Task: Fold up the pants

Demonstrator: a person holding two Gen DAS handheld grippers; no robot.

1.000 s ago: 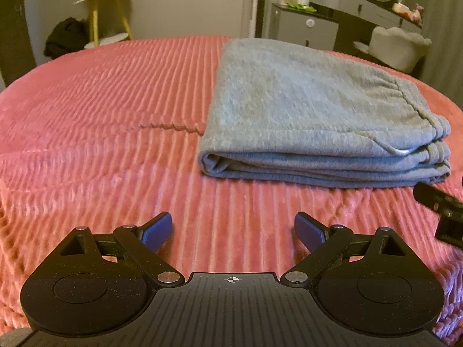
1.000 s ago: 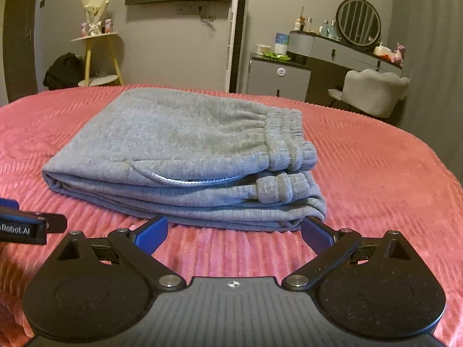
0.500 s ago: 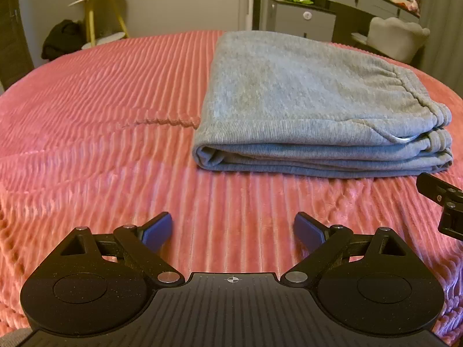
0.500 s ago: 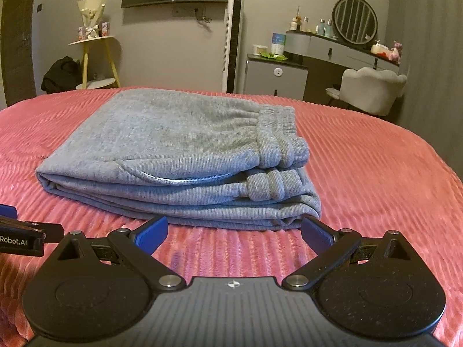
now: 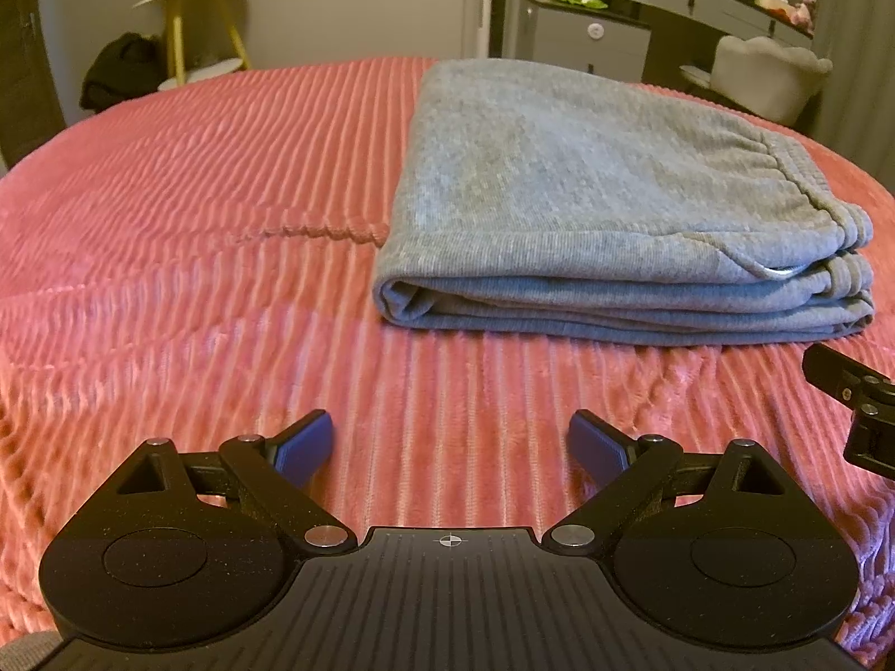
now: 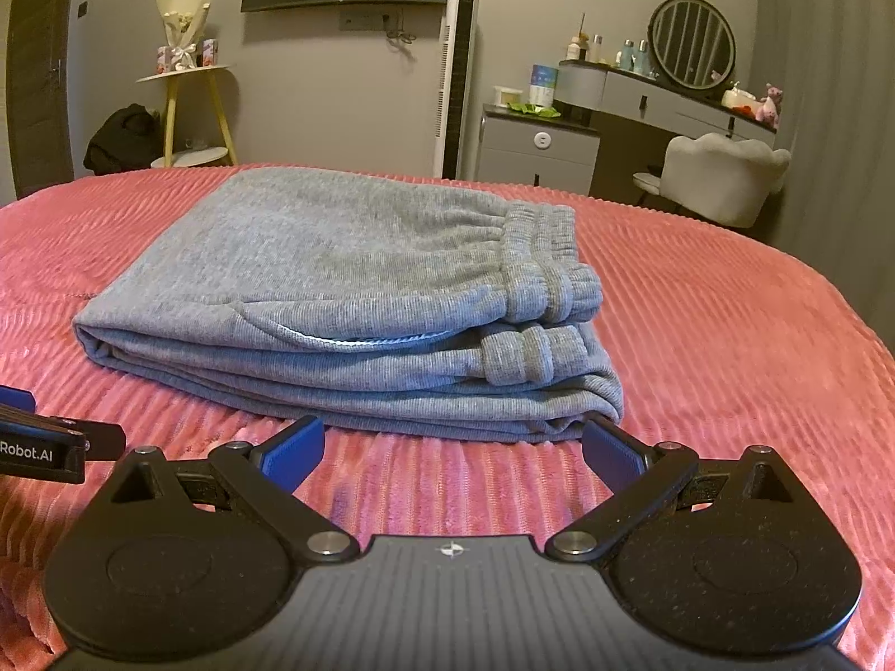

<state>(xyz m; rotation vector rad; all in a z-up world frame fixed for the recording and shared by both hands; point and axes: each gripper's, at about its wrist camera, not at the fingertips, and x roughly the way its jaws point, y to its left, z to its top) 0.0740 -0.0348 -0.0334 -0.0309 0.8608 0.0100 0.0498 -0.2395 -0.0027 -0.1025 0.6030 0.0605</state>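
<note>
The grey fleece sweatpants [image 6: 347, 302] lie folded into a thick, layered rectangle on the pink ribbed plush bedspread [image 5: 196, 212], just ahead of both pairs of jaws and touched by neither. The left gripper [image 5: 450, 439] has its blue-padded jaws spread wide with nothing between them but bedspread; the bundle's rounded folded end sits ahead of it and off toward its right jaw. The right gripper [image 6: 453, 444] is likewise spread wide and empty, its jaws framing the near edge of the bundle, with the ribbed elastic waistband [image 6: 551, 285] stacked above the ribbed cuffs just beyond its right jaw. Over the last second the pants have kept their shape and position while both views have shifted a little: in the left view the bundle now sits slightly higher and farther ahead of the jaws, and in the right view the near edge has come close to the jaw tips (a small repositioning, not a grasp). Each gripper shows at the edge of the other's view, so the two are held side by side. Since the garment has not changed and both tools are free of it, I judge the folding essentially complete, with at most a tidying press or a retreat left.
</note>
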